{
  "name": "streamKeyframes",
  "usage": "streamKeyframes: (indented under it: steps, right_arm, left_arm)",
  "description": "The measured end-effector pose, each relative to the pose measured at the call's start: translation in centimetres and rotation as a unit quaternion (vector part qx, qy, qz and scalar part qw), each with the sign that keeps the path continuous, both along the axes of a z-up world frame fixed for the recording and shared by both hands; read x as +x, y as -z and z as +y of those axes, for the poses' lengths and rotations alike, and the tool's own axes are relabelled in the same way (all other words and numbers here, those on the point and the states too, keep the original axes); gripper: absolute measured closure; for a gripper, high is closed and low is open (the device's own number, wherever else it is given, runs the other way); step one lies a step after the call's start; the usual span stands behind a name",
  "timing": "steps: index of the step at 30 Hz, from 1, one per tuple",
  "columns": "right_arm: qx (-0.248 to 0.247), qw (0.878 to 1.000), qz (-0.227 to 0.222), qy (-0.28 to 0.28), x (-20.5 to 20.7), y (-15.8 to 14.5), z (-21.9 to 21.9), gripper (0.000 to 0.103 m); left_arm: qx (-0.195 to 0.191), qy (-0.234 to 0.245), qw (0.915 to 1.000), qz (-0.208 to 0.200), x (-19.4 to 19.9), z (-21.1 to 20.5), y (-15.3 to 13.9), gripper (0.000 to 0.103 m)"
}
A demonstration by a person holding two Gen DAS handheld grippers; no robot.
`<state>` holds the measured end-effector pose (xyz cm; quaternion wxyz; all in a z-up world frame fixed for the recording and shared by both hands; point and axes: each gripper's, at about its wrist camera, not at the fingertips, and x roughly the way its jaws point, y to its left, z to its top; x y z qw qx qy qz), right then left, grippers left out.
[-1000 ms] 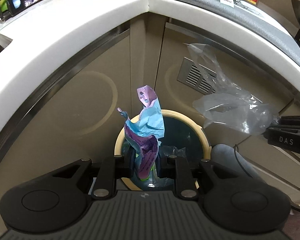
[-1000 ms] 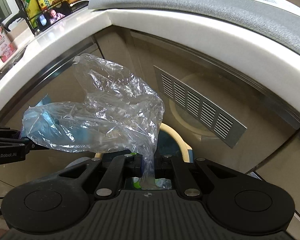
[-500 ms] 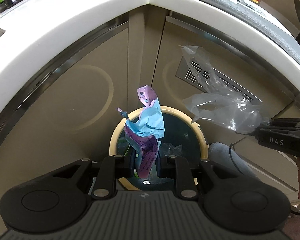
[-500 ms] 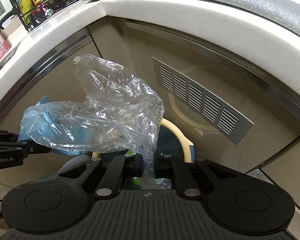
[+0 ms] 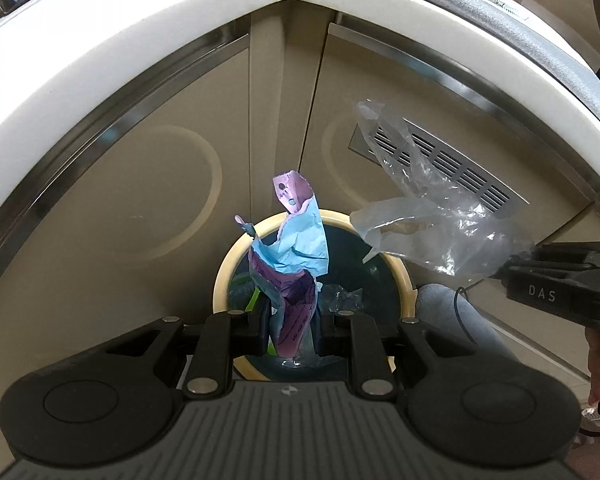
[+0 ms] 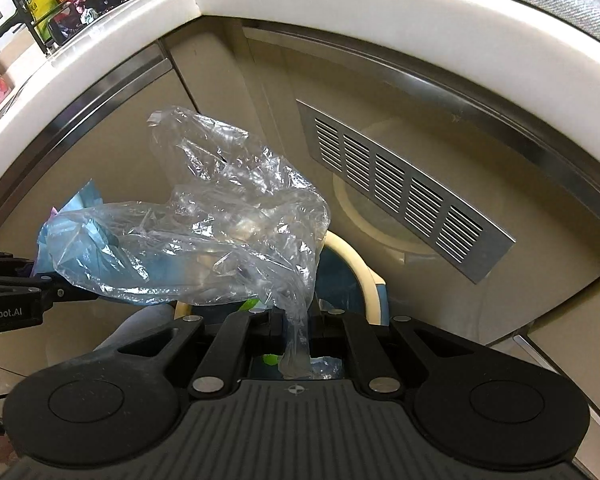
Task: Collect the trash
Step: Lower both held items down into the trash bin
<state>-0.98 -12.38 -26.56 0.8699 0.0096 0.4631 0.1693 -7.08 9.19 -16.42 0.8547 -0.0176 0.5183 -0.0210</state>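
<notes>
Left hand-held gripper (image 5: 291,330) is clamped on a purple-and-blue wrapper (image 5: 290,258), dangling right over the bin (image 5: 404,280). Right hand-held gripper (image 6: 296,326) pinches a clear bag (image 6: 204,236) by a thin tail, above the bin's rim. The risk: that light film could drift on release and land outside, since only 1 edge sits over the opening.
</notes>
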Motion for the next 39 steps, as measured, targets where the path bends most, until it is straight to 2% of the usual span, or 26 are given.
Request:
streamKeyframes:
  steps: [25,33,39]
  right_arm:
    - [-0.009,0.999,0.05,-0.005,2.5,2.0,1.5,0.094]
    - [-0.013,0.996,0.084,-0.003,4.3,3.0,2.2,0.094]
    - [-0.023,0.995,0.1,-0.003,5.0,3.7,2.8,0.094]
  left_arm:
    - [0.001,-0.014,0.9982,0.059,3.6,-0.9,3.5,0.081]
    - [-0.018,-0.003,0.9957,0.091,5.1,-1.0,5.6,0.081]
    - [-0.002,0.0,0.9945,0.104,6.1,-1.3,7.0,0.081]
